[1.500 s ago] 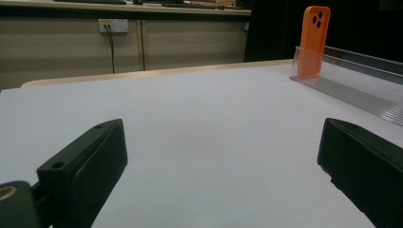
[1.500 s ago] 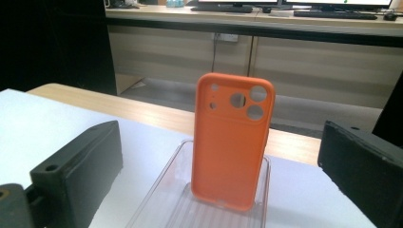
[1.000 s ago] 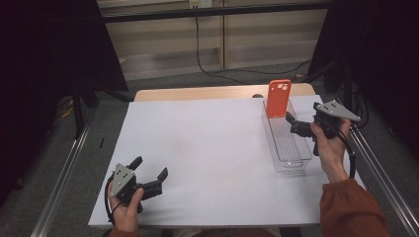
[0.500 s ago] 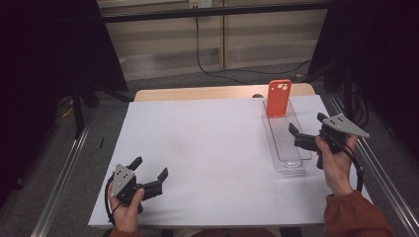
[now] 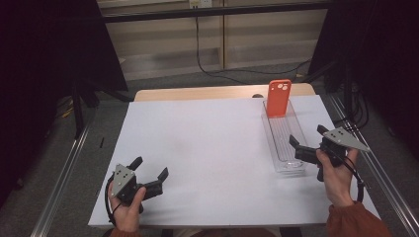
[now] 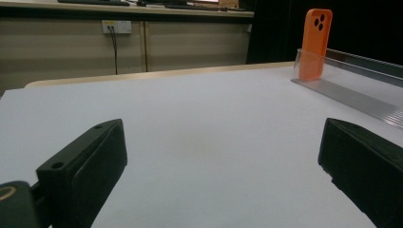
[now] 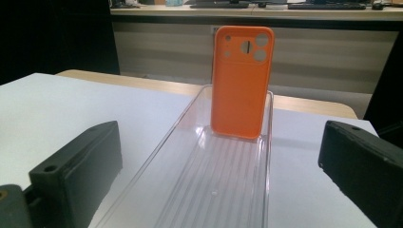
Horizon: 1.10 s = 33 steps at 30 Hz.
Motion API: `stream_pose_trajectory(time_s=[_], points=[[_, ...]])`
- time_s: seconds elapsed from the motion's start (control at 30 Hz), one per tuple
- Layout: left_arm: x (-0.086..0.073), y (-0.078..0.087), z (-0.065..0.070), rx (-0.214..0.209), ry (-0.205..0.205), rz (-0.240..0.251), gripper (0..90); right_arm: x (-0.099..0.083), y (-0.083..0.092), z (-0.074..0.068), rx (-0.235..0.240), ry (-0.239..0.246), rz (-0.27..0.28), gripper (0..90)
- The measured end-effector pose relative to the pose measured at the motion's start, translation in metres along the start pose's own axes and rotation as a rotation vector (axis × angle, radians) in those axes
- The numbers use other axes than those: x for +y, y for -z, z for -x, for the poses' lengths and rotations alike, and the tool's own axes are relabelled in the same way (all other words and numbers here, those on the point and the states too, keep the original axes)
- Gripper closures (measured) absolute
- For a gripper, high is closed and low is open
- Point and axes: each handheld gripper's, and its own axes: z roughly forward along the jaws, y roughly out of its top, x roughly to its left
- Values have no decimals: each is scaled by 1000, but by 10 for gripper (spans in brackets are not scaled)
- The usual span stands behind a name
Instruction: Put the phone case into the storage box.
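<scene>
Since a second ago my right gripper (image 5: 302,148) has drawn back from the far end of the clear tray (image 5: 271,129) toward its near end, and it now sits at the lower right of the high view, while my left gripper (image 5: 149,174) has stayed where it was at the lower left.

Going by size, the white table top (image 5: 207,148) takes up most of the middle of the high view, with a strip of bare wood (image 5: 197,94) showing along its upper edge. The clear tray comes next, a long narrow box running up and down the right side of the frame, its ribbed floor bare along most of its length. In the right gripper view I look straight along it from its near end, with the tray wall (image 7: 269,156) passing between my two black jaws.

My right gripper has its jaws spread wide and grips nothing. The left one rests low on the table top, jaws equally wide apart with only white surface between them in the left gripper view.

Smallest is the orange phone case (image 5: 278,97), standing upright in the far end of the tray, leaning against the end wall, at the upper right of the high view. In the right gripper view the orange case (image 7: 242,80) stands at top centre, camera cut-outs uppermost.
</scene>
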Motion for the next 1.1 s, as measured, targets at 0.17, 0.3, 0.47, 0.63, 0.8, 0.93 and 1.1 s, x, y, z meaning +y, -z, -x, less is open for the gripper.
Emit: stream_pose_trajectory(time_s=[0.17, 0.3, 0.47, 0.63, 0.8, 0.93, 1.1], points=[[0, 1, -1, 4, 1, 0, 22, -8, 5, -1, 6, 4, -2, 1], [-1, 0, 0, -1, -2, -9, 22, -13, 12, -2, 1, 5, 24, 5], [-1, 1, -1, 2, 1, -5, 22, -21, 20, -3, -4, -1, 25, 5], [0, 2, 0, -6, 1, 0, 22, -27, 24, -5, -12, 19, 24, 9], [-1, 4, 1, -2, -3, -1, 22, -31, 31, -5, -6, 10, 33, 8], [-1, 5, 2, -7, -12, -6, 22, -36, 37, -2, -33, -1, 42, 0], [-2, 6, 2, 7, -7, -8, 22, -42, 49, 2, -58, -15, 40, 0]])
